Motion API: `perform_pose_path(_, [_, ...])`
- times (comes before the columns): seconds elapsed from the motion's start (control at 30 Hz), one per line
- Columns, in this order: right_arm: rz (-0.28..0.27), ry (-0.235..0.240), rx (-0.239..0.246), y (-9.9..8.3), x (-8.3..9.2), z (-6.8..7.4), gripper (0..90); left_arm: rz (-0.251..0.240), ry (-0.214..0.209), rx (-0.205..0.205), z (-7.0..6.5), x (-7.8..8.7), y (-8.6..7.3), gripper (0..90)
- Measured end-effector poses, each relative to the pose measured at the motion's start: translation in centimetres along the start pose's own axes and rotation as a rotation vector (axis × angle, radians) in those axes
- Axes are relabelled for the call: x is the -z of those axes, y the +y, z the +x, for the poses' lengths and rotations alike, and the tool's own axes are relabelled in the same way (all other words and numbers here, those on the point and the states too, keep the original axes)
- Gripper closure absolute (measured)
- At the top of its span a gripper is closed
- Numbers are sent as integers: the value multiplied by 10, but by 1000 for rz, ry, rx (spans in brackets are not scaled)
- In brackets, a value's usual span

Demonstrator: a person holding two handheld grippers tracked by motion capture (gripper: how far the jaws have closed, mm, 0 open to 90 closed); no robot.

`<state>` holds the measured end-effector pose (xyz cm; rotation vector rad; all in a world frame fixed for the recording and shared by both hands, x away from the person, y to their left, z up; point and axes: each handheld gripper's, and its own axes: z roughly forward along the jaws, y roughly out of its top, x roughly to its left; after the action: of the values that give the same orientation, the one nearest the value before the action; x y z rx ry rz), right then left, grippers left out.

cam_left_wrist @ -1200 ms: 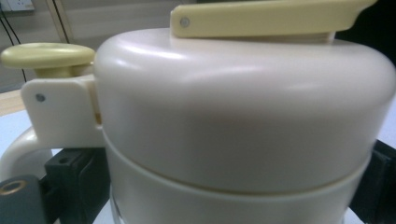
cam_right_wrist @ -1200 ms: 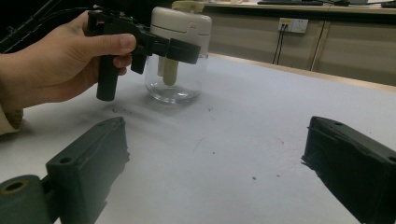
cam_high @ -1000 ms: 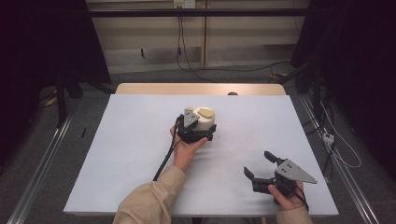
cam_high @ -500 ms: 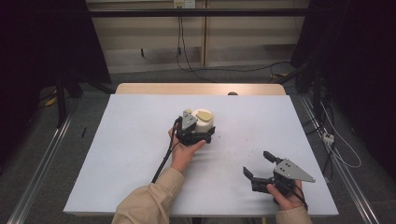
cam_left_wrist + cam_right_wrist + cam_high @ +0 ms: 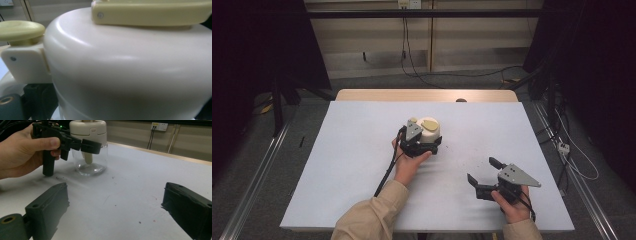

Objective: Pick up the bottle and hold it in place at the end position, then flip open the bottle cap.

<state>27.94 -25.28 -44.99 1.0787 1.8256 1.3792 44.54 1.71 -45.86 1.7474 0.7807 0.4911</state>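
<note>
A clear glass jar with a cream lid and pale yellow lid parts stands at the middle of the white table. My left gripper has its jaws on either side of the jar at lid level, shut on it. In the right gripper view the jar rests on the table, with one left jaw across the seam between lid and glass. The lid sits very close in the left gripper view. My right gripper stands open near the front right, with nothing between its fingers.
Small dark specks dot the table surface between the jar and my right gripper. A cable trails from the left gripper along the forearm. The table's wooden far edge runs behind the jar.
The jar and my left gripper have shifted together slightly toward the near edge. The right gripper has stayed in place.
</note>
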Motion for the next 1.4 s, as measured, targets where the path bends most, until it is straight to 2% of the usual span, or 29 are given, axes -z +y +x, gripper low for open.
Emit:
perform_pose_path(0.23, [29,32,-17,1,-11,-4,44,-2,0,-5,0,0,0,51])
perform_pose_path(0.37, [26,26,-12,7,-14,-3,44,1,2,6,-1,0,0,51])
perform_pose_path(0.47, [35,24,-8,10,-16,-3,44,2,4,-2,0,0,0,51])
perform_pose_path(0.57, [35,26,-47,14,-22,-5,45,2,5,-1,-1,0,0,51])
perform_pose_path(0.73, [39,26,-69,20,-31,-5,54,1,5,-3,-1,0,0,51])
perform_pose_path(1.03, [62,49,-71,30,-47,-3,56,-3,4,-3,-1,0,-1,51])
perform_pose_path(1.2, [84,38,-65,34,-52,-2,84,0,5,-5,-1,0,-1,51])
perform_pose_path(1.4, [74,46,-61,41,-56,-1,101,-2,5,-5,-1,0,-1,51])
